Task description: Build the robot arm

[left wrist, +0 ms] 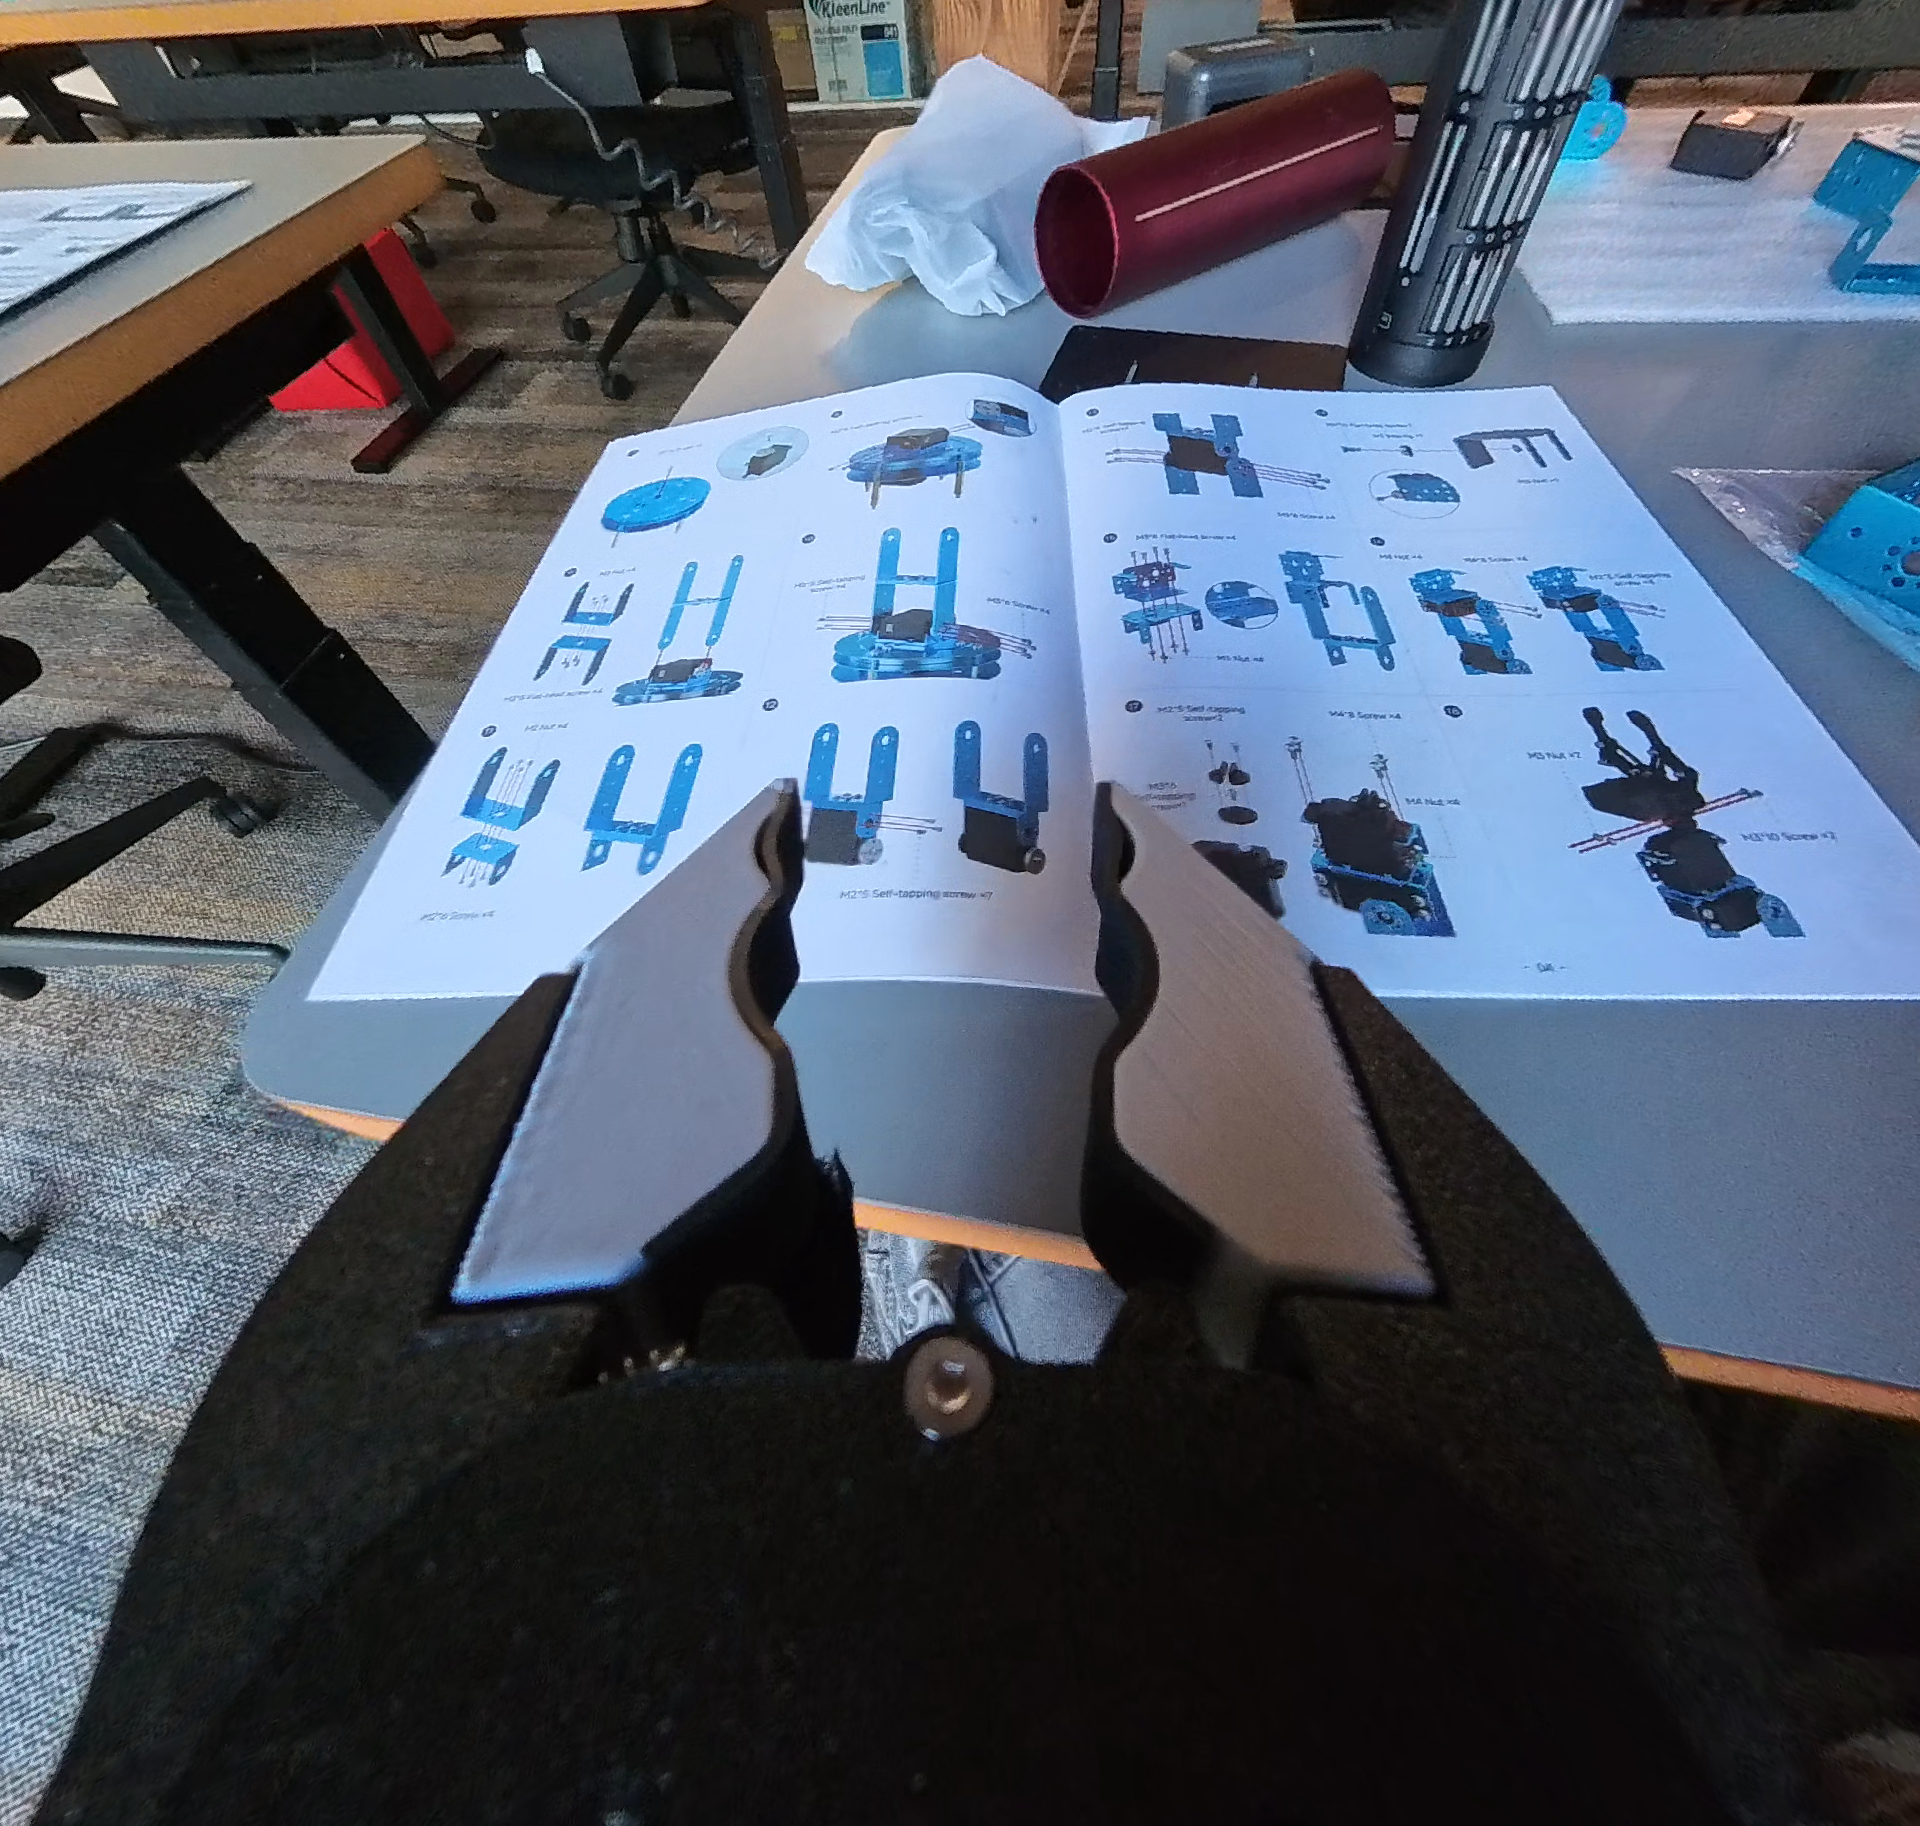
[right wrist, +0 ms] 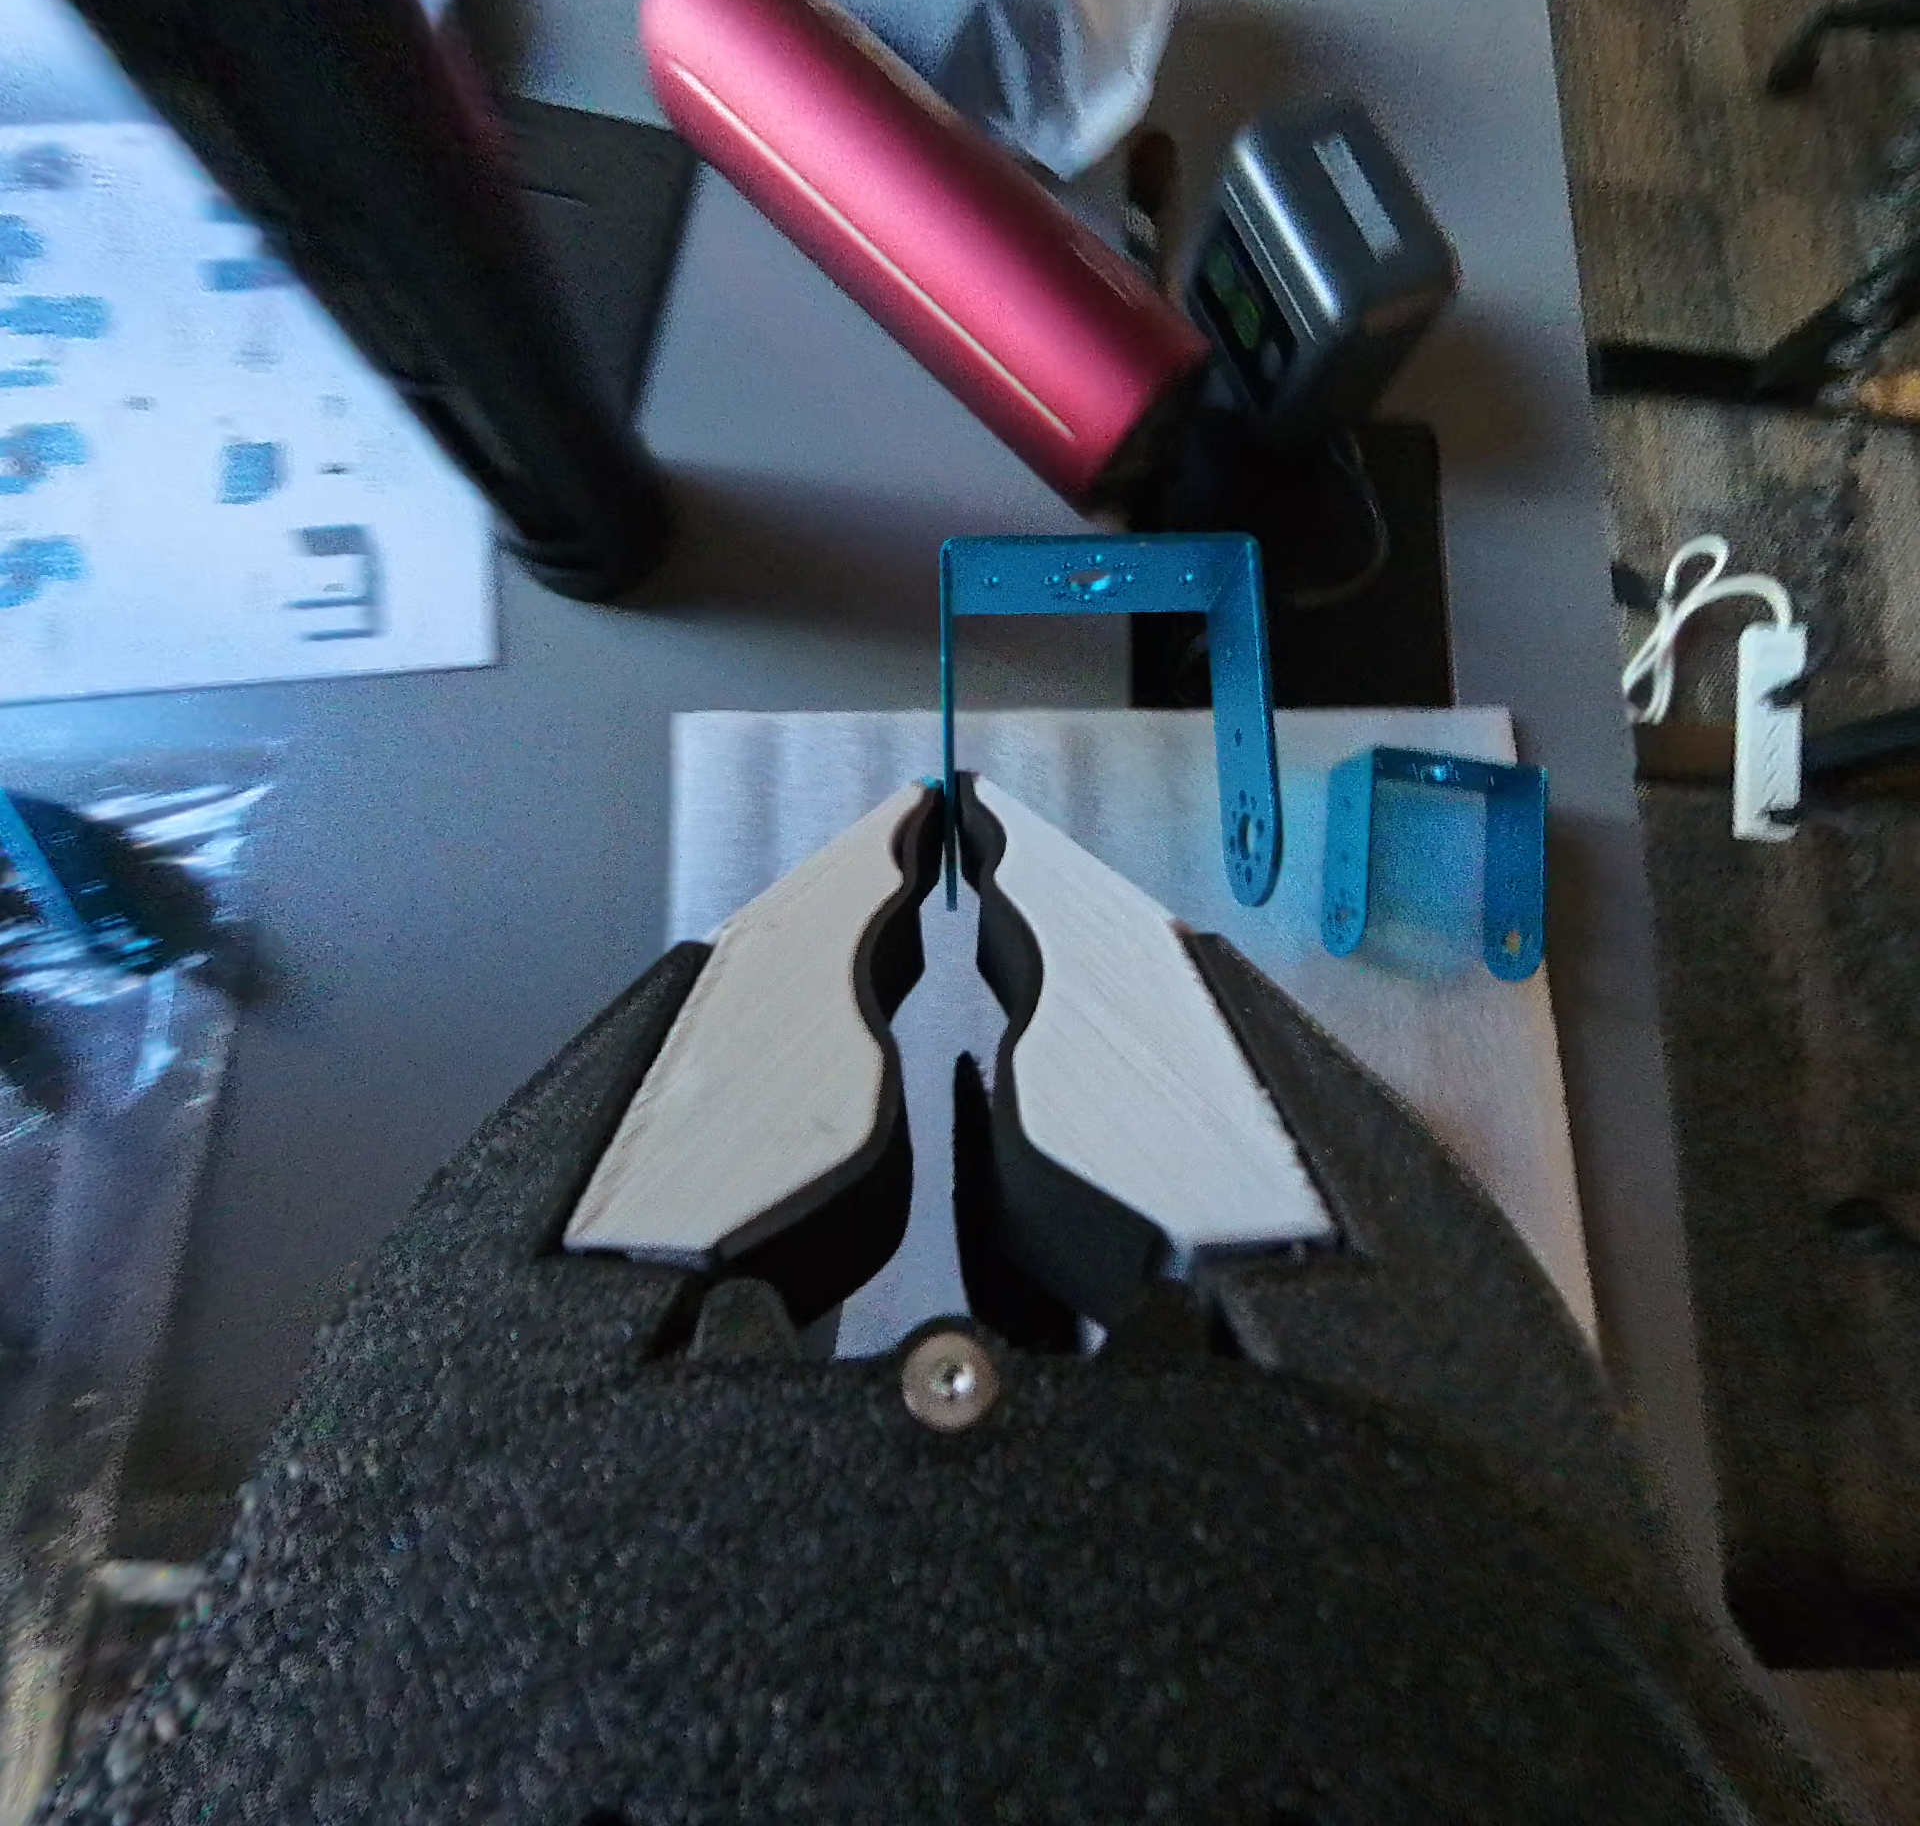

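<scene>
Two grippers, one loaded. Right gripper: jaws clamped on one leg of a blue U-bracket, thin edge pinched between the tips. Bracket runs straight ahead of the jaws, its crossbar farthest out and its free leg hanging back on the right side, clear of the foam sheet on the bench below. Second bracket rests on the foam just right of the free leg, not touching it. Beyond: red tube lying diagonally, black cylinder to the left, blurred.

Left gripper: jaws apart, holding nothing, over the near edge of the open manual. Manual lies flat, spine running away from the jaws. Behind it the tube, crumpled white bag, the cylinder upright.
</scene>
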`<state>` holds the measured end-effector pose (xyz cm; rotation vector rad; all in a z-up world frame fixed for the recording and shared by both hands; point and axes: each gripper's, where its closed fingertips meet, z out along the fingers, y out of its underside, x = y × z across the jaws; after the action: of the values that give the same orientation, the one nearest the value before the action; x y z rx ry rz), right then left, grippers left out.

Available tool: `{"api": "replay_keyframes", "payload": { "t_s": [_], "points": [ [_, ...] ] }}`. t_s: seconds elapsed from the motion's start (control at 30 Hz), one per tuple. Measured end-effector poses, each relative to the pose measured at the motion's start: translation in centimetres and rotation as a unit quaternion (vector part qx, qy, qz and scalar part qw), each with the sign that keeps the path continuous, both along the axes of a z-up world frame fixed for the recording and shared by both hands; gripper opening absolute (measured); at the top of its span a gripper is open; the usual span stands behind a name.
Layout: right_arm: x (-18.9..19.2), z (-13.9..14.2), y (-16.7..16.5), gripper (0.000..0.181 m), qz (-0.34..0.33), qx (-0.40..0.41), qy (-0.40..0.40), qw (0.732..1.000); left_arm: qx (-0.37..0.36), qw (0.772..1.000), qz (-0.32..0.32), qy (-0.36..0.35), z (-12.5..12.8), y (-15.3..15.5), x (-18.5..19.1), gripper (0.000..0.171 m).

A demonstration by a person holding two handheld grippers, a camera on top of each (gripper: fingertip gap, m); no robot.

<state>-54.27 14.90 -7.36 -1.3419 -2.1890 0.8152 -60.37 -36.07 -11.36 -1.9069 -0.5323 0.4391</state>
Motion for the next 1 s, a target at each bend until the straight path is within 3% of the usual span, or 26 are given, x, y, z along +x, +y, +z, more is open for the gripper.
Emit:
{"api": "replay_keyframes", "payload": {
  "t_s": [0.13,0.23,0.37,0.5,0.6,0.7,0.83,1.0],
  "points": [
    [4.4,4.5,-7.6,0.001,0.068,0.04,0.011,0.997,-0.004,1.0,0.007,0.002,-0.4,-0.9,-0.6,0.056],
    [8.7,6.0,-14.9,0.001,0.129,0.08,0.003,0.988,-0.006,1.0,0.011,0.003,-0.8,-1.8,-0.9,0.056],
    [14.6,3.9,-23.1,0.001,0.197,0.126,-0.073,0.97,-0.002,1.0,0.006,-0.011,-1.4,-2.6,-0.6,0.056],
    [18.2,0.8,-27.2,0.001,0.229,0.148,-0.151,0.95,-0.009,1.0,0.001,-0.004,-1.4,-2.9,-0.1,0.056],
    [19.9,-0.9,-28.5,0.002,0.21,0.142,-0.2,0.946,-0.008,1.0,0.0,0.012,-0.7,-3.2,0.5,0.056],
    [20.3,-1.8,-29.3,0.002,0.157,0.164,-0.185,0.956,-0.002,1.0,-0.001,0.018,-0.3,-3.5,1.2,0.056],
    [20.8,-2.9,-30.2,0.002,0.046,0.162,-0.122,0.978,0.011,1.0,-0.001,0.01,-0.5,-3.3,1.9,0.056],
    [20.3,-3.8,-34.7,0.001,-0.053,0.033,-0.002,0.998,0.007,1.0,-0.018,0.002,-0.9,-2.4,2.4,0.056]
  ]
}}
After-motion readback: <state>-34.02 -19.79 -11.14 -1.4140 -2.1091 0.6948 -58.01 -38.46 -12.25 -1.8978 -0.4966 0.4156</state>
